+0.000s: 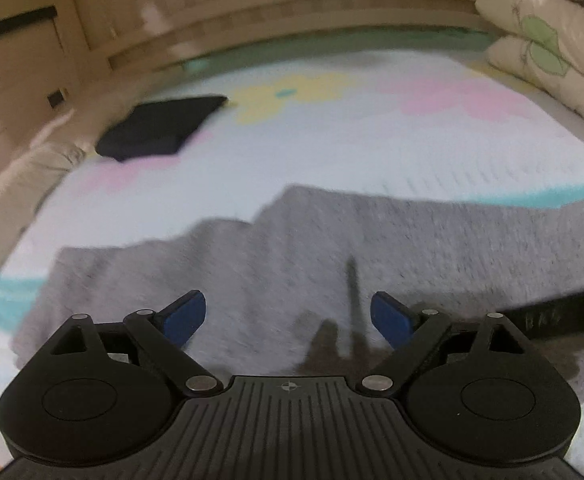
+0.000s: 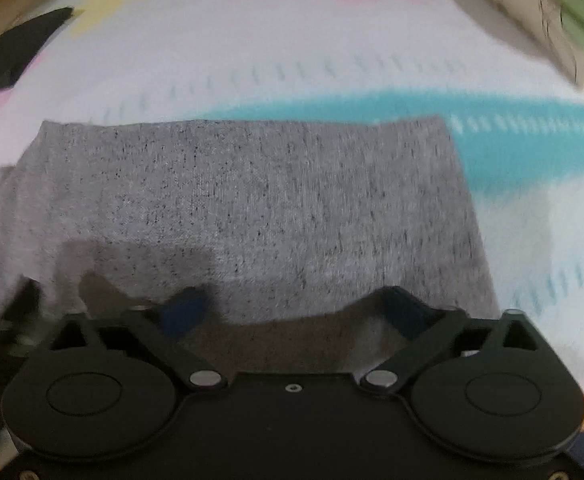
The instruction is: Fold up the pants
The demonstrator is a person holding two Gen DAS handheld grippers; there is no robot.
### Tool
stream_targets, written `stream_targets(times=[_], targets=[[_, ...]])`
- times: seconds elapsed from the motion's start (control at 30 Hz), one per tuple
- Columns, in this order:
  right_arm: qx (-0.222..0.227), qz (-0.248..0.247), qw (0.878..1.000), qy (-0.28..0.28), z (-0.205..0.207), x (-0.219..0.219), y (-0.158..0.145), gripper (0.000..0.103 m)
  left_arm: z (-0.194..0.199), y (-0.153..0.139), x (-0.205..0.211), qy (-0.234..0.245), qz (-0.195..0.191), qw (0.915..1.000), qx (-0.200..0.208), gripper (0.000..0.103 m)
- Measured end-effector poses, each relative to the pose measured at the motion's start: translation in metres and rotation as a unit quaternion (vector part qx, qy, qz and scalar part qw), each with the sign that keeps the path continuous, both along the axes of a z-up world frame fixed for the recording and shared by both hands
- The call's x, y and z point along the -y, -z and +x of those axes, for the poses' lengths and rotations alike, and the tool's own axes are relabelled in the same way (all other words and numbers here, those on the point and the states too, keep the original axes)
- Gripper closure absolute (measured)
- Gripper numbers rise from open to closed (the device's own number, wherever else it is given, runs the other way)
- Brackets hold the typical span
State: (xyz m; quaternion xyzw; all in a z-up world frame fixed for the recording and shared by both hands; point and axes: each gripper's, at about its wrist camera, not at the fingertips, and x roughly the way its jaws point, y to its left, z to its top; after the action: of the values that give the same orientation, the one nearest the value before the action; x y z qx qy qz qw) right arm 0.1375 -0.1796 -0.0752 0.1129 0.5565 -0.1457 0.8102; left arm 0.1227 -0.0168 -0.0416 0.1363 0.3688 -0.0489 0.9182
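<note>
One grey pants (image 1: pixel 332 264) lies flat on the pastel bedspread (image 1: pixel 372 140), with one dark folded garment (image 1: pixel 159 128) well apart at the far left and two stacked pillows (image 1: pixel 544 48) at the far right. Left gripper (image 1: pixel 287 318) and right gripper (image 2: pixel 296 312) both hang over the pants, jaws spread wide, nothing between them.

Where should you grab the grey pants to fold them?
Probably the grey pants at their far right corner, coming from above. That end has a straight, flat edge lying free on the bedspread, so open jaws could pinch one corner and carry it over. The picture is blurry, though.
</note>
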Motion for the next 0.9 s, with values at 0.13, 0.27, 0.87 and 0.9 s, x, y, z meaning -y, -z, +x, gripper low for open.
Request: stream_targets(times=[0.13,0.27,0.87,0.9], targets=[[0.021,-0.023,0.999,-0.002,-0.008,-0.008,0.002,0.002,0.006,-0.021,-0.035,-0.026,-0.036,0.999,-0.001,0.013],[0.027,-0.023,0.999,-0.005,-0.013,-0.008,0.002,0.002,0.019,-0.028,-0.091,-0.096,-0.098,0.9905,-0.016,0.013],[0.02,-0.017,1.0,-0.017,-0.018,-0.003,-0.001,0.002,0.025,0.024,-0.211,-0.248,-0.256,0.9291,-0.099,0.013],[0.02,-0.017,1.0,-0.016,-0.018,-0.003,-0.001,0.002,0.028,0.028,-0.212,-0.251,-0.265,0.9257,-0.1,0.013]])
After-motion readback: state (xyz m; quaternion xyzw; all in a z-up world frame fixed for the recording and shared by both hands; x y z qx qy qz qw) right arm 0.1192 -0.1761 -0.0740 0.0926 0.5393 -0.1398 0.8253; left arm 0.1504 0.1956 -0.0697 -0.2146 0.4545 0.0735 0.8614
